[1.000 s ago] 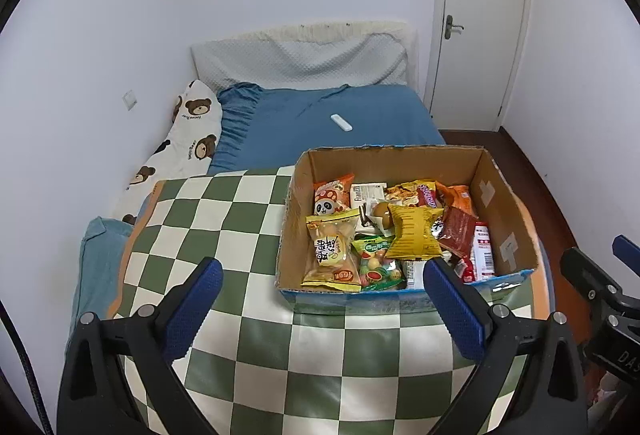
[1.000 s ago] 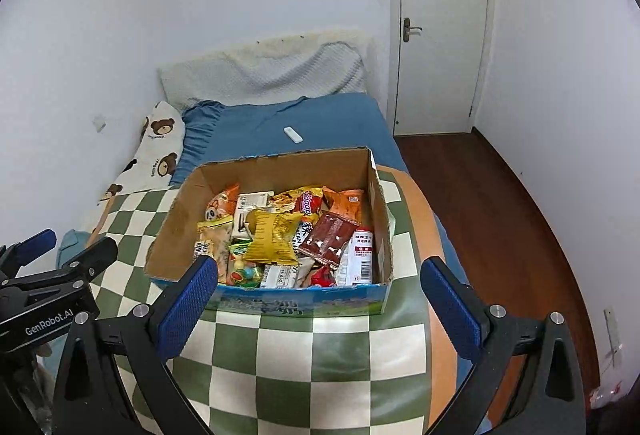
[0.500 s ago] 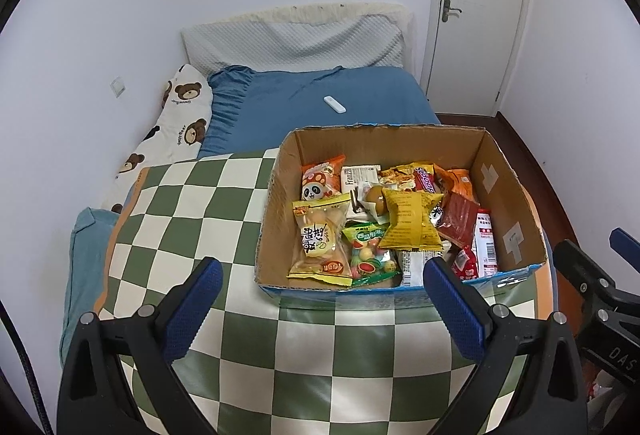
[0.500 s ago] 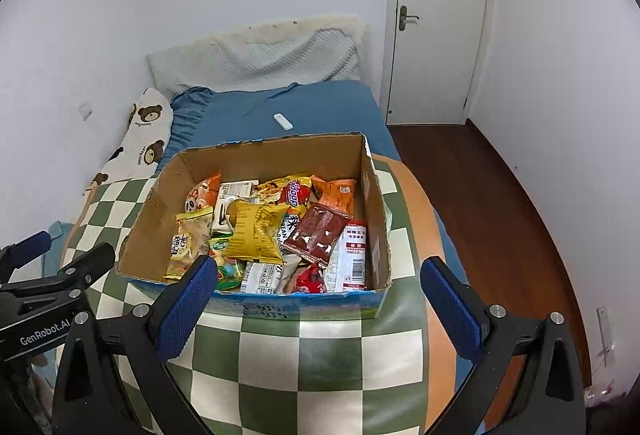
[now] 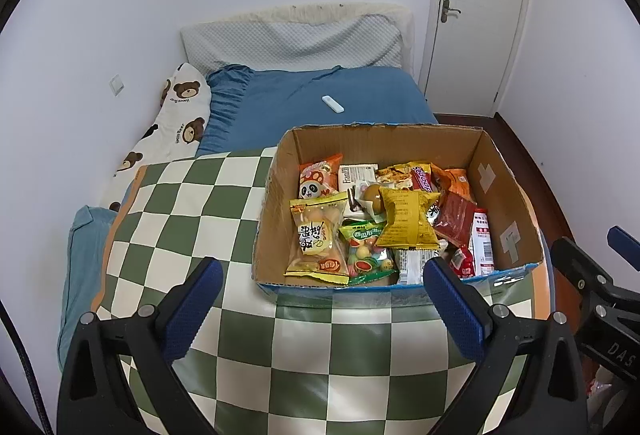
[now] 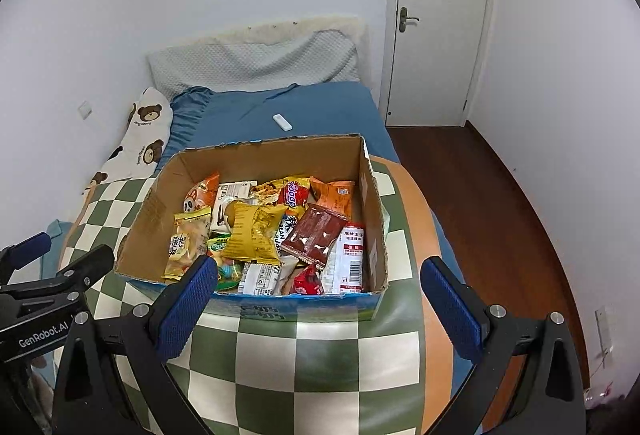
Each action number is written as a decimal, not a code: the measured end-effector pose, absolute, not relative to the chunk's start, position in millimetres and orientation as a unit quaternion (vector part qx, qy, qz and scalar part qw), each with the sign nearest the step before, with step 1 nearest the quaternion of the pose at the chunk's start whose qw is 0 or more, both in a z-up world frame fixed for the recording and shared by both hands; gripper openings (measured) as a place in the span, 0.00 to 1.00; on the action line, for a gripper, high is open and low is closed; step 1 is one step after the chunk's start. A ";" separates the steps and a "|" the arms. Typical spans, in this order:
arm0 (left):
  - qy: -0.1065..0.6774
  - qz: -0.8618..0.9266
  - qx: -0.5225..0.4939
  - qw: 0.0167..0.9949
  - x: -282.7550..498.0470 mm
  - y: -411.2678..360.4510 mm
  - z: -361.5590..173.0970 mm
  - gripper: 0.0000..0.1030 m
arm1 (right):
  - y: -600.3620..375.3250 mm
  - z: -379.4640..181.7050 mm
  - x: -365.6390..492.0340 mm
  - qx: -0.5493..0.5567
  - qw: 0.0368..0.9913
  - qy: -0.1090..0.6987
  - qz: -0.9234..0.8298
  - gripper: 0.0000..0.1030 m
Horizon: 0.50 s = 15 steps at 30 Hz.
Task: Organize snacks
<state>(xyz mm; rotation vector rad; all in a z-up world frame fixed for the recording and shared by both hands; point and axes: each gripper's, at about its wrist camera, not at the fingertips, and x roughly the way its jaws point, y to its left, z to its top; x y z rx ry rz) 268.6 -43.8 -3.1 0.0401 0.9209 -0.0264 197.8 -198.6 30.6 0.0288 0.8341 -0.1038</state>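
- The bed (image 5: pixel 332 91) takes up most of the room's width — a flat mattress under a smooth blue fitted sheet, gathered into ruffles at its left corner, with a quilted, dimpled white pillow (image 5: pixel 292 43) propped against the wall.
- A glossy checked cloth (image 5: pixel 192 203) in green and cream squares, edged with an orange band, covers the near surface; it is smooth and reflective, bulging in the fisheye view.
- A soft bolster printed with brown teddy bears (image 5: pixel 176 123) lies along the left wall beside the bed.
- The cardboard box (image 5: pixel 276 203) sits on the checked cloth, open-topped, with raw corrugated brown walls inside, a ragged cut rim and a printed blue outer face along the near side.
- The snacks (image 5: pixel 384 219) are all inside that box, heaped loosely — crinkly foil and plastic packets, overlapping one another.
- Among them a puffy yellow pillow-shaped bag (image 6: pixel 252 231) lies on top near the middle, a flat dark red sachet (image 6: pixel 316 235) leans to its right, and a clear packet of pale round cakes (image 5: pixel 318 235) lies along the left wall.
- The left gripper (image 5: pixel 320 299) hovers just short of the box's near wall, its matte black arms spread wide and its blue dimpled pads (image 5: pixel 192 311) holding nothing.
- The right gripper (image 6: pixel 316 299) is likewise splayed apart and empty, near the same edge.
- A small white oblong remote (image 5: pixel 333 103) rests on the blue sheet.
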 end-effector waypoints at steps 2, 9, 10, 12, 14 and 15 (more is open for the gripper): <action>0.445 -0.013 0.019 0.895 268.0 -44.1 -3.2 1.00 | -198.8 30.6 196.9 0.013 0.913 0.405 -0.051 1.00; 0.445 -0.011 0.018 0.895 265.5 -43.1 -3.6 1.00 | -198.2 30.6 195.2 0.012 0.913 0.405 -0.051 1.00; 0.445 -0.012 0.017 0.895 265.3 -43.0 -3.6 1.00 | -198.0 30.6 195.1 0.012 0.913 0.406 -0.050 1.00; 0.444 -0.011 0.017 0.896 264.6 -41.6 -4.3 1.00 | -197.5 30.6 194.5 0.013 0.913 0.405 -0.050 1.00; 0.445 -0.012 0.016 0.895 264.2 -41.0 -4.5 1.00 | -197.3 30.6 194.7 0.013 0.913 0.405 -0.049 1.00; 0.444 -0.011 0.017 0.896 264.3 -41.3 -4.6 1.00 | -196.9 30.7 194.7 0.013 0.913 0.405 -0.049 1.00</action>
